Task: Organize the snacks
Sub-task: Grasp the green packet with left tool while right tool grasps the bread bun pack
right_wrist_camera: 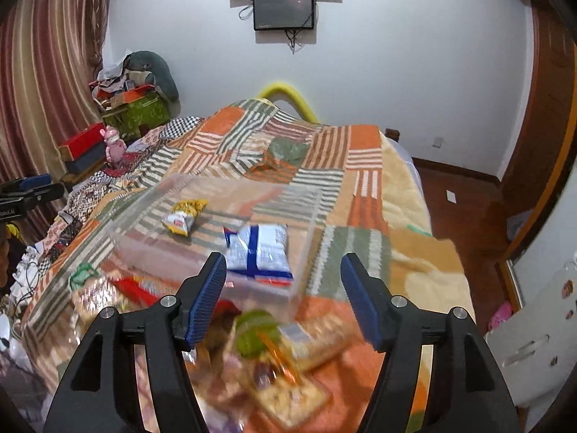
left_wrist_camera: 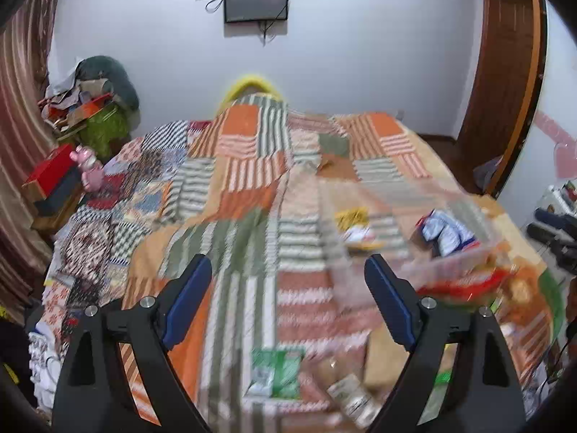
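**Snacks on the bed, both grippers empty**

The left gripper (left_wrist_camera: pixel 288 278) is spread wide and holds nothing. The clear box (right_wrist_camera: pixel 303 252) sits on the quilt (right_wrist_camera: pixel 364 158) with a yellow snack bag (right_wrist_camera: pixel 184 216) and a blue-white snack bag (right_wrist_camera: pixel 258 249) inside. The right gripper (right_wrist_camera: pixel 283 274) is apart too, empty, above a blurry snack pile (right_wrist_camera: pixel 274 364).

— Against the wall: a dark screen (right_wrist_camera: pixel 283 11), striped curtains (right_wrist_camera: pixel 47 72) at left
— And a pink figurine (right_wrist_camera: pixel 114 144) beside a red box (right_wrist_camera: pixel 81 141), bordering the patchwork quilt (left_wrist_camera: pixel 238 166)

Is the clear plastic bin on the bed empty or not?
Not empty: the clear plastic bin holds a blue-and-white snack packet and a small yellow one.
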A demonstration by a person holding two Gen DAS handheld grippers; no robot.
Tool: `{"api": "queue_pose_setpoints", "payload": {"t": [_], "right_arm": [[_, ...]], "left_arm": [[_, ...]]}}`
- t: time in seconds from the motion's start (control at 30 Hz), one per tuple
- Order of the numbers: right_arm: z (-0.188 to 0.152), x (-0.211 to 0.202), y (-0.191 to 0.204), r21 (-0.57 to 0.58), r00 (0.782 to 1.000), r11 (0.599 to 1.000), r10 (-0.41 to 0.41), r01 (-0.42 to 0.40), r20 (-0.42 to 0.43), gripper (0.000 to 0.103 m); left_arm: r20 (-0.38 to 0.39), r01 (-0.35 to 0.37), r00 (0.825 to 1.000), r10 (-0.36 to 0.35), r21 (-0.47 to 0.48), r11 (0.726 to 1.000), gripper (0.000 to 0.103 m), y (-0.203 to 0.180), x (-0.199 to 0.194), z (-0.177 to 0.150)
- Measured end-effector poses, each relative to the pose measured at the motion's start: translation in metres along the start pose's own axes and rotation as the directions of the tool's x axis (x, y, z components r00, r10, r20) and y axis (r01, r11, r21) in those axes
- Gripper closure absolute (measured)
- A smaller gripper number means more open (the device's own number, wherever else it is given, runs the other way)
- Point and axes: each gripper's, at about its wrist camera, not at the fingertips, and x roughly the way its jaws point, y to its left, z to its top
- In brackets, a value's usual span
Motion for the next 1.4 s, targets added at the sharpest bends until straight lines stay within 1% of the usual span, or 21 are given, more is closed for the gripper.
{"api": "queue_pose_setpoints", "payload": {"t": [0.07, 0.17, 0.23, 0.3, 0.4, 0.47, 0.6, 0.67, 0.73, 0.87, 0.97, 1.0, 1.03, 1.1, 1.17, 1.23, 1.27, 1.33, 1.4], "right_arm": [[-0.009, -0.002, -0.003, 0.012, 1.0, 1.0, -0.006, 0.006, -0.015, 0.04], [-0.022, -0.001, -0.006, 0.025, 0.999, 1.0, -0.008, 0.009, -0.048, 0.037], [-0.032, 0.001, -0.007, 0.036, 0.997, 0.999, 0.003, 0.0, -0.078, 0.028], [-0.042, 0.009, -0.007, 0.043, 0.993, 0.999, 0.019, -0.015, -0.114, 0.025], [-0.054, 0.019, -0.005, 0.026, 0.986, 1.0, 0.01, -0.006, -0.166, 0.025], [-0.059, 0.028, -0.006, 0.027, 0.981, 1.0, 0.012, -0.007, -0.193, 0.025], [-0.065, 0.04, -0.007, 0.046, 0.975, 0.999, 0.026, -0.016, -0.222, 0.025], [-0.067, 0.044, -0.007, 0.058, 0.97, 0.998, 0.043, -0.03, -0.238, 0.025], [-0.069, 0.049, -0.004, 0.063, 0.966, 0.997, 0.052, -0.037, -0.254, 0.024], [-0.074, 0.055, 0.002, 0.06, 0.961, 0.998, 0.048, -0.033, -0.272, 0.02], [-0.074, 0.058, 0.004, 0.073, 0.962, 0.997, 0.044, -0.025, -0.27, 0.019], [-0.074, 0.059, 0.004, 0.08, 0.962, 0.997, 0.044, -0.023, -0.27, 0.019], [-0.073, 0.06, 0.005, 0.085, 0.963, 0.996, 0.04, -0.018, -0.268, 0.019], [-0.073, 0.061, 0.007, 0.083, 0.964, 0.996, 0.033, -0.011, -0.266, 0.019], [-0.074, 0.059, 0.008, 0.078, 0.965, 0.997, 0.028, -0.007, -0.26, 0.028], [-0.074, 0.058, 0.008, 0.071, 0.964, 0.997, 0.025, -0.006, -0.263, 0.05], [-0.074, 0.058, 0.008, 0.071, 0.964, 0.997, 0.028, -0.009, -0.264, 0.052], [-0.075, 0.053, 0.006, 0.077, 0.966, 0.997, 0.042, -0.023, -0.257, 0.06], [-0.075, 0.049, 0.007, 0.071, 0.967, 0.997, 0.042, -0.025, -0.252, 0.06]], "left_arm": [[-0.032, -0.008, 0.999, 0.008, -0.02, 1.0, 0.014, 0.009, 0.001, -0.015], [-0.079, -0.01, 0.997, 0.006, -0.048, 0.999, 0.014, 0.018, 0.009, -0.037], [-0.113, -0.015, 0.994, 0.008, -0.065, 0.998, 0.014, 0.021, 0.017, -0.052], [-0.153, -0.011, 0.988, -0.002, -0.081, 0.997, 0.014, 0.024, 0.027, -0.067], [-0.197, -0.007, 0.98, -0.01, -0.084, 0.996, 0.014, 0.025, 0.04, -0.084], [-0.213, -0.003, 0.977, -0.015, -0.081, 0.997, 0.014, 0.024, 0.046, -0.092], [-0.24, 0.011, 0.97, -0.032, -0.088, 0.996, 0.015, 0.022, 0.059, -0.102], [-0.249, 0.011, 0.968, -0.032, -0.086, 0.996, 0.016, 0.021, 0.065, -0.104], [-0.25, 0.0, 0.968, -0.02, -0.078, 0.997, 0.022, 0.021, 0.07, -0.105], [-0.249, 0.028, 0.967, -0.054, -0.106, 0.994, 0.027, 0.024, 0.078, -0.106], [-0.257, 0.033, 0.965, -0.059, -0.106, 0.994, 0.04, 0.023, 0.082, -0.109], [-0.263, 0.013, 0.964, -0.036, -0.088, 0.996, 0.045, 0.022, 0.084, -0.111], [-0.26, 0.004, 0.965, -0.023, -0.072, 0.997, 0.047, 0.02, 0.084, -0.112], [-0.248, 0.003, 0.969, -0.018, -0.059, 0.998, 0.054, 0.017, 0.082, -0.113], [-0.245, 0.002, 0.969, -0.016, -0.058, 0.998, 0.055, 0.017, 0.08, -0.113], [-0.242, -0.001, 0.97, -0.014, -0.061, 0.998, 0.057, 0.018, 0.079, -0.114], [-0.24, -0.001, 0.971, -0.014, -0.062, 0.998, 0.058, 0.018, 0.078, -0.113], [-0.235, 0.004, 0.972, -0.019, -0.066, 0.998, 0.059, 0.017, 0.075, -0.112], [-0.221, 0.004, 0.975, -0.018, -0.065, 0.998, 0.059, 0.016, 0.069, -0.11]]}}
